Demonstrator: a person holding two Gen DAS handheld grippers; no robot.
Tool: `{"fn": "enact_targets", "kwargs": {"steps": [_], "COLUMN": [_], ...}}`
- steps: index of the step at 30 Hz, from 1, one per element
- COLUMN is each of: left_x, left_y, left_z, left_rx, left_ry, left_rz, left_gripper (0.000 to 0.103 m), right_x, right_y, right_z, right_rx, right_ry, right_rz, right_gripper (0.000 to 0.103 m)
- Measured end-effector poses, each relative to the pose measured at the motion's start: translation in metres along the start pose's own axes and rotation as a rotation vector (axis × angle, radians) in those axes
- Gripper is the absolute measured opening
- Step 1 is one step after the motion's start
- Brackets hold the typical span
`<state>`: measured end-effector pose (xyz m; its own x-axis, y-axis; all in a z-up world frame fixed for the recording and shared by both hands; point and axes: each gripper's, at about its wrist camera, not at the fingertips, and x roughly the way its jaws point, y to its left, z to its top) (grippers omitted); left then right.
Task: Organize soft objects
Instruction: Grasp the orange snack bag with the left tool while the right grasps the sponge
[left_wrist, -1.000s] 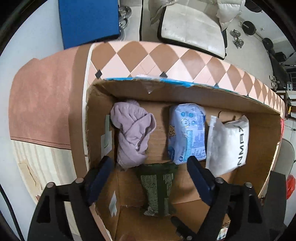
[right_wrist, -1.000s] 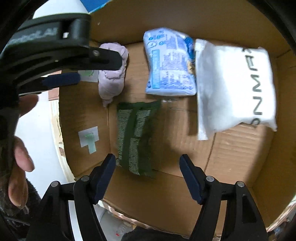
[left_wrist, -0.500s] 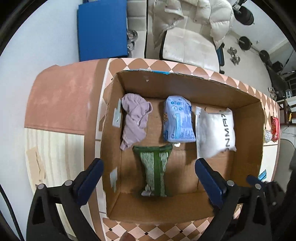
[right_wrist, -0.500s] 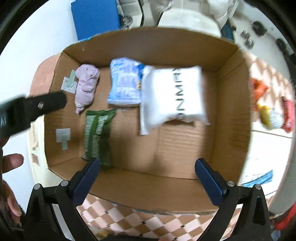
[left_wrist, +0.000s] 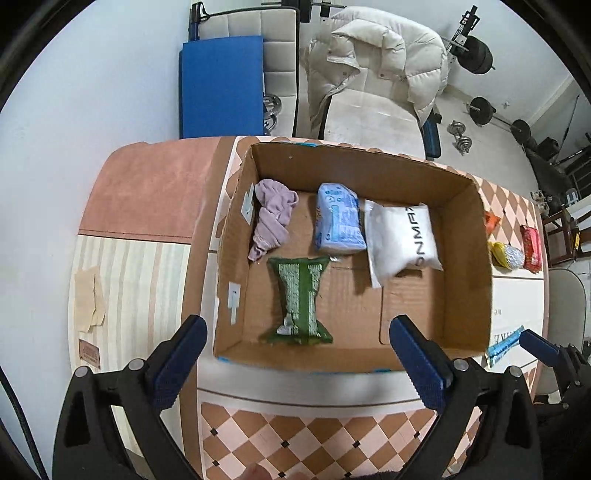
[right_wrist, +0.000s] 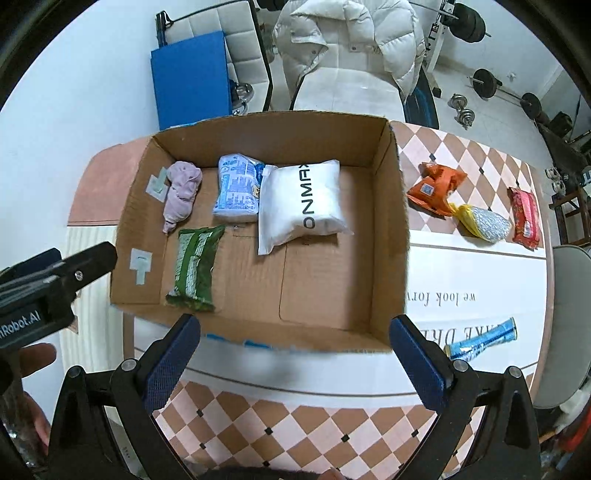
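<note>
Right wrist view: right gripper (right_wrist: 293, 363) and left gripper (left_wrist: 295, 363), both spread wide, nothing between. Box (right_wrist: 400, 236) on table: green pack (right_wrist: 194, 267) near front-left corner, likely light, squashy; grasp mid-body. White pouch (right_wrist: 301, 201), "ONMAX", at back. Snack packs (right_wrist: 436, 188) outside, toward table's right edge.

Bright even indoor light, soft shadows, strong fisheye bending, dark vignetted corners, slight motion blur
</note>
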<state>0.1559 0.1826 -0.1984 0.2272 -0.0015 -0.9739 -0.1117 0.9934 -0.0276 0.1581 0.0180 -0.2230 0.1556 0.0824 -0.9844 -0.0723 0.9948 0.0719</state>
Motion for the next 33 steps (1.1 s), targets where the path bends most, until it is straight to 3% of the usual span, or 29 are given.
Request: {"fn": "enact_targets", "kwargs": {"steps": [9, 13, 17, 21, 25, 29, 33], "left_x": [-0.03, -0.043, -0.042, -0.017, 0.022, 0.076, 0.119], "left_y": [-0.037, -0.082, -0.136, -0.206, -0.267, -0.313, -0.334], "left_z": [-0.004, 0.01, 0.032, 0.063, 0.09, 0.116, 0.127], "left_rx": [0.049, 0.137, 0.212, 0.315, 0.406, 0.454, 0.465], "left_ry": [-0.054, -0.115, -0.131, -0.109, -0.06, 0.028, 0.116], "left_rz": [0.012, 0.059, 0.054, 0.092, 0.135, 0.182, 0.211], "left_gripper": [0.102, 0.102, 0.102, 0.102, 0.102, 0.102, 0.102], "right_x": [-0.034, -0.047, -0.044, -0.022, 0.024, 0.072, 0.117], "right_y": [-0.022, -0.065, -0.142, -0.232, -0.322, -0.369, -0.39], "right_z": [-0.008, -0.002, 0.007, 0.018, 0.029, 0.047, 0.069], "right_rx": [0.034, 0.129, 0.312, 0.517, 0.771, 0.894, 0.934], "right_ry": [-0.037, -0.06, -0.043, -0.017, 0.035, 0.1, 0.174], "right_rz": [0.094, 0.119, 0.163, 0.175, 0.25, 0.286, 0.271], "right_gripper": [0.103, 0.103, 0.103, 0.103, 0.103, 0.101, 0.094]}}
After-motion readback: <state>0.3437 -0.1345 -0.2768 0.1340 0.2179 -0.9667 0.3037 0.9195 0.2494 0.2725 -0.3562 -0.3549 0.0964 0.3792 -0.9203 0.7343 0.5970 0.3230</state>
